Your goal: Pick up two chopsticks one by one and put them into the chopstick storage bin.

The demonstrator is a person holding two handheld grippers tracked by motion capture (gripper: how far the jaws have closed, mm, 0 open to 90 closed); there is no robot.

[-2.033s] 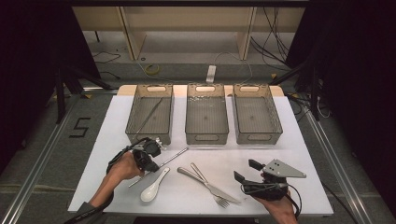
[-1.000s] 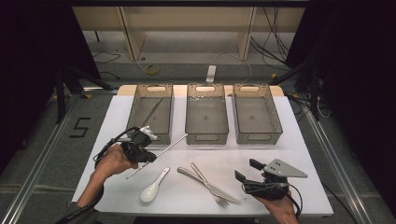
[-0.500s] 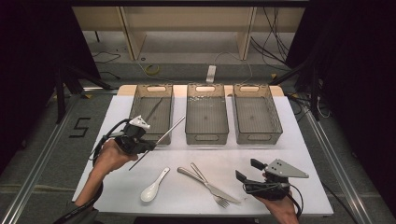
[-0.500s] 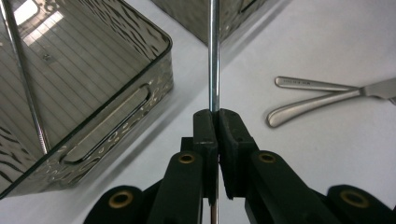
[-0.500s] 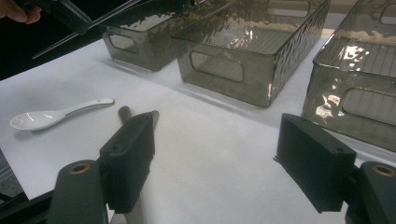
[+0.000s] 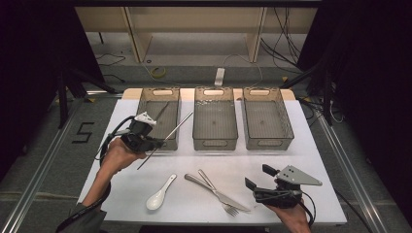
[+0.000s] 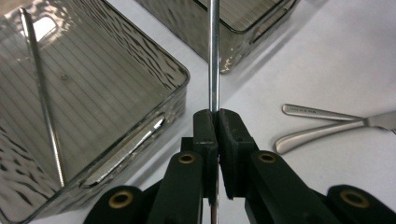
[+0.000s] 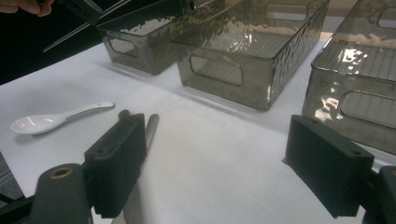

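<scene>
The left gripper (image 6: 154,142) was clamped on a metal chopstick (image 6: 165,140), which ran out beyond its jaws, slanting over the near rim of the left basket (image 6: 142,104).

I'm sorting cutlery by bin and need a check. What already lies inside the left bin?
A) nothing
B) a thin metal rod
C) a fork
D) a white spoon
B: a thin metal rod lies aslant on the floor of the left bin, much like the one the left gripper holds.
</scene>
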